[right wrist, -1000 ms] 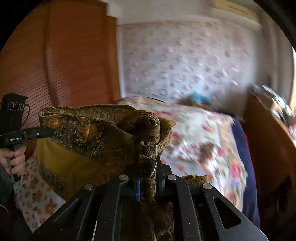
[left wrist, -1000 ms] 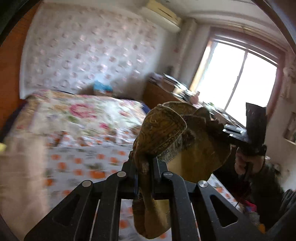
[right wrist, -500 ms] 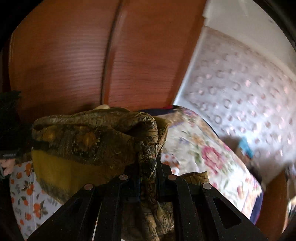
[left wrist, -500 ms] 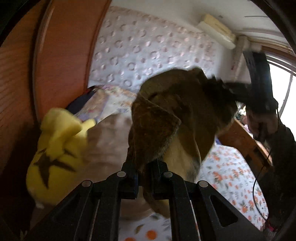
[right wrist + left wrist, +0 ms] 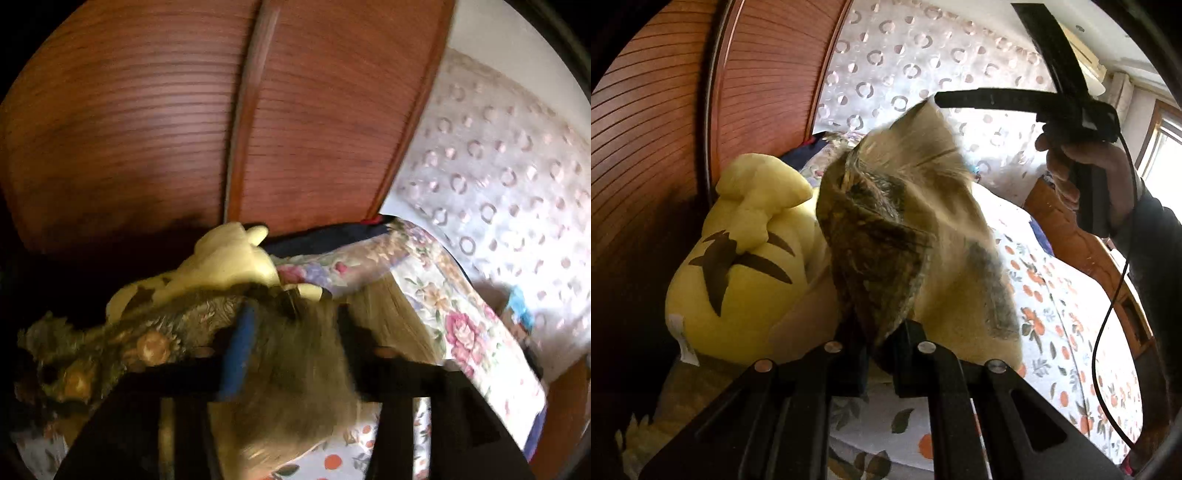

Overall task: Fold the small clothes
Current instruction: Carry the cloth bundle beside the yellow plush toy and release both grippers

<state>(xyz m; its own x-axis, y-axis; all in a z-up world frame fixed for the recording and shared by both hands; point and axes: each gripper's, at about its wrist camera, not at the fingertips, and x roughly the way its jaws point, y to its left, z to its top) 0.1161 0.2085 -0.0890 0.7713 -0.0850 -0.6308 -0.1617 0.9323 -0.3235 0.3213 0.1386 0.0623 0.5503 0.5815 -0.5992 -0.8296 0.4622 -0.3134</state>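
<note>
- At the far left a yellow plush toy (image 5: 738, 266) leans against the wooden wardrobe (image 5: 657, 110).
- My left hand-held gripper (image 5: 875, 347) is clenched on a corner of the brown patterned garment (image 5: 886, 236), lifted above the bed (image 5: 1071, 332) and its orange-flowered sheet.
- The cloth is blurred and billows up toward my right side.
- My right hand-held gripper (image 5: 291, 354) has its fingers spread apart, released; the garment (image 5: 288, 387) lies loose between them.
- A floral quilt (image 5: 461, 325) lies at the right.
</note>
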